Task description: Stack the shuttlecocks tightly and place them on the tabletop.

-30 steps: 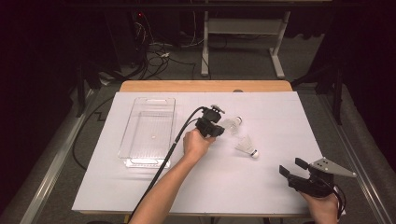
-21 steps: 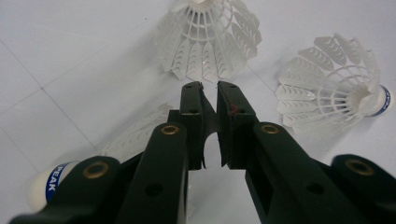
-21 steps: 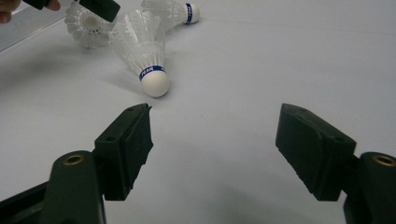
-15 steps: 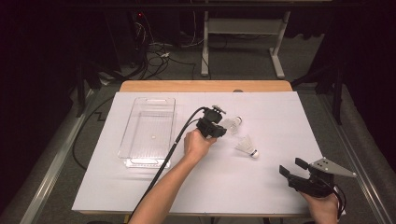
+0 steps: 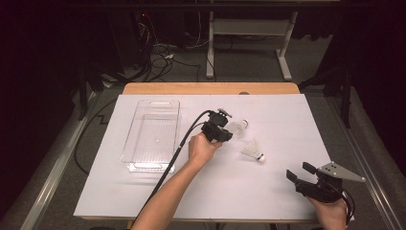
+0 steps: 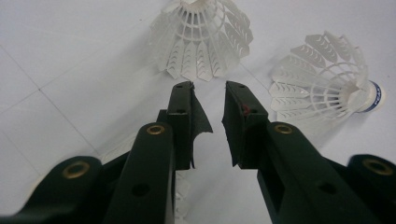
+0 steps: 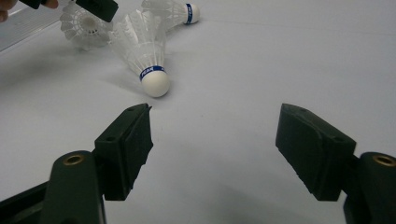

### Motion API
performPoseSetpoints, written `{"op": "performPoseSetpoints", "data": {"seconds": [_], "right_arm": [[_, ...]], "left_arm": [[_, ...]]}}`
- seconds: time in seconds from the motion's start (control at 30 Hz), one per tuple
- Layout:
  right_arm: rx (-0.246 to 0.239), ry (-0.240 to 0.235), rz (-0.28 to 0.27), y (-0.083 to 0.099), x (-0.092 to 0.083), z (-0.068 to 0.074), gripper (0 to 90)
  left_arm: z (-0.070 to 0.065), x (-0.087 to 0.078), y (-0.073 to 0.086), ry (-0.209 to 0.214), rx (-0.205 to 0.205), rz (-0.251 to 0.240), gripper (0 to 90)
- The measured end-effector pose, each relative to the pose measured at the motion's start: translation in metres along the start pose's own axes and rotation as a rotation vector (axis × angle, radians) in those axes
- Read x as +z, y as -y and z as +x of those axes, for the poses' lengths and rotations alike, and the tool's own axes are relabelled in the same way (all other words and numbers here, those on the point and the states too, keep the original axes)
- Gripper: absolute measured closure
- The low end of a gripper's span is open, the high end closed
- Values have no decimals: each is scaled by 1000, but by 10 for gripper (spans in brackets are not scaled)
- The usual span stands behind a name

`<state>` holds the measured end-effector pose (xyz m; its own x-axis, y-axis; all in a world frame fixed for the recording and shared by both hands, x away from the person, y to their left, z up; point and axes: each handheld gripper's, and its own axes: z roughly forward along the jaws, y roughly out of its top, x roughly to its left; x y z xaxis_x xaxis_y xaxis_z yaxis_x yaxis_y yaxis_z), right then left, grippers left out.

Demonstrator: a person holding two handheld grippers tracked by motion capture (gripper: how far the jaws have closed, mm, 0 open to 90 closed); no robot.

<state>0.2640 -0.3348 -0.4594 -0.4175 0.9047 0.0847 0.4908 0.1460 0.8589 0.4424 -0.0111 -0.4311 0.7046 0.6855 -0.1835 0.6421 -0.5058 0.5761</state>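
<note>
Three white shuttlecocks lie right of the table's middle. My left gripper hovers low at them, and its jaws have just been opening; a narrow gap stands between the pads with only table in it. One shuttlecock lies just beyond the tips. A second, with a blue band, lies to the right. A third lies partly under the left jaws. My right gripper rests open and empty at the front right.
A clear plastic tray stands left of the left hand, with the gripper's black cable running past its right rim. White paper covers the table. Cables and a desk frame are on the floor beyond the far edge.
</note>
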Motion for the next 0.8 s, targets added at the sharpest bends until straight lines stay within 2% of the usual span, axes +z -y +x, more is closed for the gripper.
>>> {"op": "performPoseSetpoints", "data": {"seconds": [0.8], "right_arm": [[-1,1,1,0,0,0,273]], "left_arm": [[-8,-11,1,32,29,-24,631]]}}
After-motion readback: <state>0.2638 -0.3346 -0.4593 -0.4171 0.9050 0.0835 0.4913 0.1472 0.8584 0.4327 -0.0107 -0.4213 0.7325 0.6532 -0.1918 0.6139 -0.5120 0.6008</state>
